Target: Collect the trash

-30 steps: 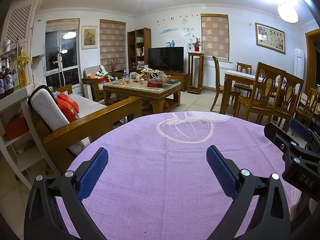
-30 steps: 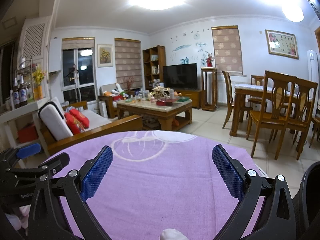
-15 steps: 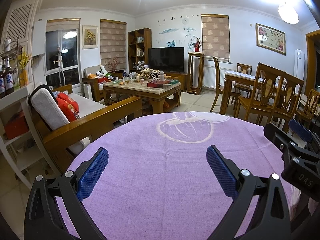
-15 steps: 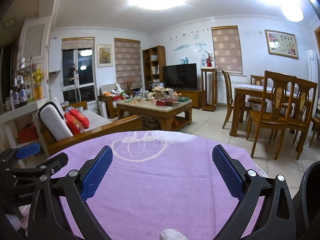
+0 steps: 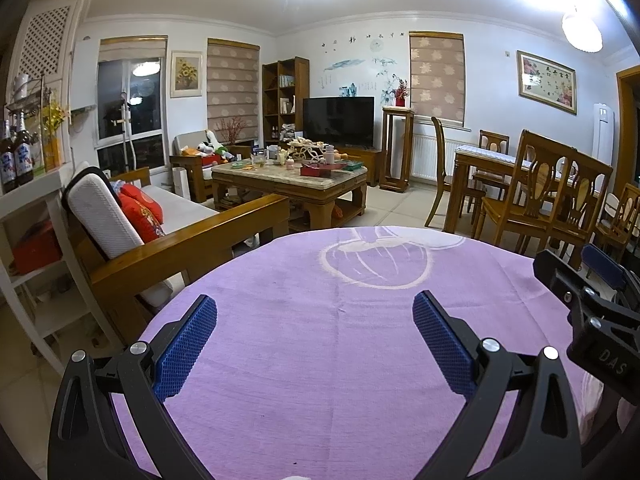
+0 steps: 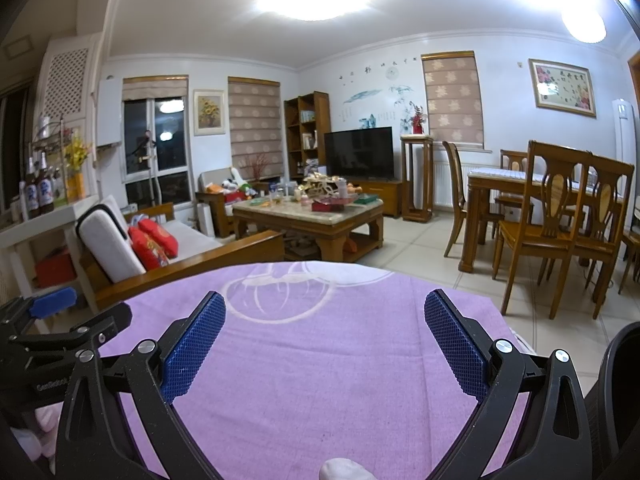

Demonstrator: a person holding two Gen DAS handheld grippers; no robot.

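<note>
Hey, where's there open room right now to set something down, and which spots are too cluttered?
The purple cloth is bare from its white circle print back to the open left gripper and the open right gripper. The coffee table is crowded with small items; only its near right corner looks bare.

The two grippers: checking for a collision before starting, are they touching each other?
Apart. The right wrist view shows purple cloth between the left gripper and right gripper.

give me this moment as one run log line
phase: start, idle | left gripper: open, empty | right gripper: open, empty | both over purple cloth | trash: none in reach
</note>
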